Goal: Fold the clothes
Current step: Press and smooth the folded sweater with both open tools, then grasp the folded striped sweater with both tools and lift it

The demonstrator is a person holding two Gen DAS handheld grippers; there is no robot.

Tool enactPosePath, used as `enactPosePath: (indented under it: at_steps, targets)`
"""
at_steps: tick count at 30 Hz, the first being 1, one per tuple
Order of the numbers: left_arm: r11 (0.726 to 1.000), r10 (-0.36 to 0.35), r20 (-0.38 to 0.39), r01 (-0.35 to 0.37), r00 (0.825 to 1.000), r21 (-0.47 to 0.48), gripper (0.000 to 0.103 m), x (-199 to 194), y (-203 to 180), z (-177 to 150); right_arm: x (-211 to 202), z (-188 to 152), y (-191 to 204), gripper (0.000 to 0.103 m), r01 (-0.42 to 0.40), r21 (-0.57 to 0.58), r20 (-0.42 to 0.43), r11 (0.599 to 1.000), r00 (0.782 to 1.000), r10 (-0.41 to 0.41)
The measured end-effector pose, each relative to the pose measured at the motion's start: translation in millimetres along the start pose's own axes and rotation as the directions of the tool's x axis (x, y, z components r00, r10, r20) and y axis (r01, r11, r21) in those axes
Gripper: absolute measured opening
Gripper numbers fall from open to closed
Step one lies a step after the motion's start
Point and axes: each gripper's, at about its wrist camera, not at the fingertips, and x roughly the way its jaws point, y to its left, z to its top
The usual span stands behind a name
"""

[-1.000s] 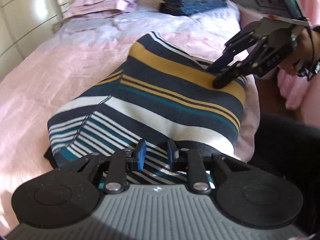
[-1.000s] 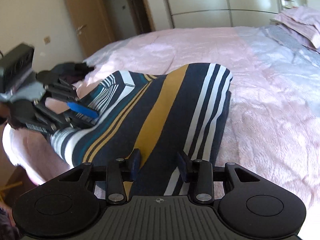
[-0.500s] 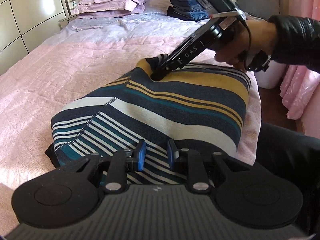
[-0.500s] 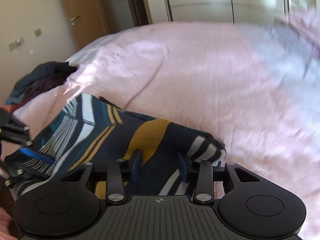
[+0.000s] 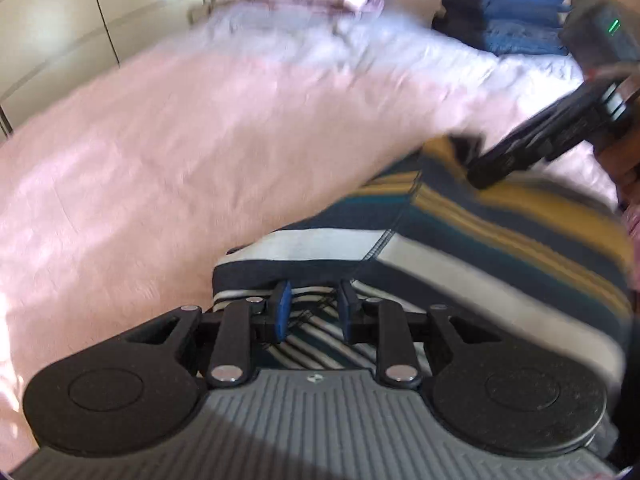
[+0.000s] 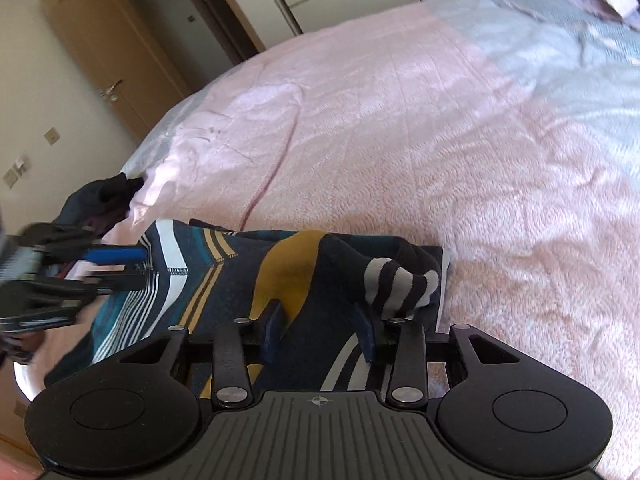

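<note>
**Left gripper at one end of the striped garment, right gripper at the other**

The left gripper (image 5: pixel 313 307) has its jaws narrowly apart around the edge of the folded dark-blue, white and mustard striped knitted garment (image 5: pixel 500 248). The right gripper (image 6: pixel 320 330) stands half open over the bunched far end, probably to tidy the fold. The garment lies on the pink quilted bedspread (image 6: pixel 400 120), near a stack of folded blue clothes (image 5: pixel 516 12) and cream wardrobe doors (image 5: pixel 48 20)

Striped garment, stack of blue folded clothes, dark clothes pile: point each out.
striped garment (image 5: pixel 500 236), left wrist view, on its mustard band.
stack of blue folded clothes (image 5: pixel 516 12), left wrist view, on its front.
dark clothes pile (image 6: pixel 100 200), right wrist view, on its top.
</note>
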Motion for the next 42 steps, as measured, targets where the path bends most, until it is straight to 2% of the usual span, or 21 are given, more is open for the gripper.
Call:
enactPosePath:
  at_steps: [3,5,7,10,13,17,19,21,30,33,34,35,38,42]
  targets:
    - [0.999,-0.004,-0.045,0.003,0.999,-0.035,0.022,19.2,13.4,-4.8,3.0,6.3,-3.4,0.039,-0.009,0.038,-0.024,0.999,1.0,0.01]
    - [0.999,-0.009,-0.051,0.007,0.999,-0.048,0.022,16.9,17.0,-2.4,4.4,10.5,-5.6,0.039,-0.016,0.065,-0.033,0.998,0.999,0.018]
    - [0.999,0.006,-0.056,-0.009,0.998,-0.05,0.022,7.5,16.7,0.0,2.5,12.9,-8.6,0.039,-0.029,0.1,-0.032,0.995,0.999,0.032]
    - [0.995,0.048,-0.015,-0.049,0.999,-0.082,0.022,-12.9,21.6,-4.0,-7.5,11.8,-14.1,0.039,-0.054,0.17,-0.005,0.984,0.998,0.055]
    - [0.992,0.091,-0.076,-0.097,0.993,-0.083,0.022,-8.8,28.2,-21.6,-14.5,4.1,-14.6,0.039,-0.05,0.16,0.002,0.986,0.999,0.051]
    - [0.986,0.103,-0.047,-0.108,0.994,-0.13,0.022,-30.9,29.6,-33.0,-29.2,-0.7,8.0,0.039,-0.019,0.062,0.044,0.998,0.999,0.016]
    - [0.988,0.085,0.004,-0.084,0.996,-0.129,0.022,-50.9,18.3,-34.9,-41.3,-6.4,27.1,0.039,-0.012,-0.018,0.077,1.0,0.997,0.013]
    - [0.99,0.067,0.057,-0.059,0.996,-0.126,0.023,-71.1,6.6,-36.6,-43.8,-21.7,37.2,0.039,-0.014,-0.045,0.086,0.999,0.996,0.018]
    - [0.996,0.068,0.006,-0.068,0.998,-0.051,0.024,-56.2,-35.6,-59.4,-56.2,-89.6,84.1,0.039,-0.014,-0.181,0.13,0.983,0.991,0.038]
    - [0.997,0.071,-0.006,-0.071,0.997,-0.031,0.024,-51.8,-45.6,-64.8,-72.8,-100.4,109.6,0.04,0.048,-0.335,0.158,0.941,0.987,0.006]
    - [0.997,0.072,-0.006,-0.072,0.997,-0.031,0.024,-51.7,-46.3,-65.6,-76.5,-105.6,117.1,0.045,0.068,-0.388,0.161,0.919,0.987,-0.005]
    - [0.997,0.074,-0.005,-0.074,0.997,-0.03,0.024,-51.7,-47.0,-66.5,-76.3,-114.3,122.0,0.056,0.084,-0.446,0.147,0.891,0.989,-0.02]
    - [0.997,0.078,-0.005,-0.078,0.997,-0.028,0.024,-51.8,-48.2,-68.2,-69.8,-136.4,124.7,0.061,0.114,-0.551,0.128,0.827,0.99,-0.051]
    - [0.996,0.084,-0.008,-0.085,0.996,-0.022,0.024,-52.6,-47.5,-68.4,-77.2,-139.9,126.3,0.061,0.129,-0.562,0.139,0.817,0.989,-0.061]
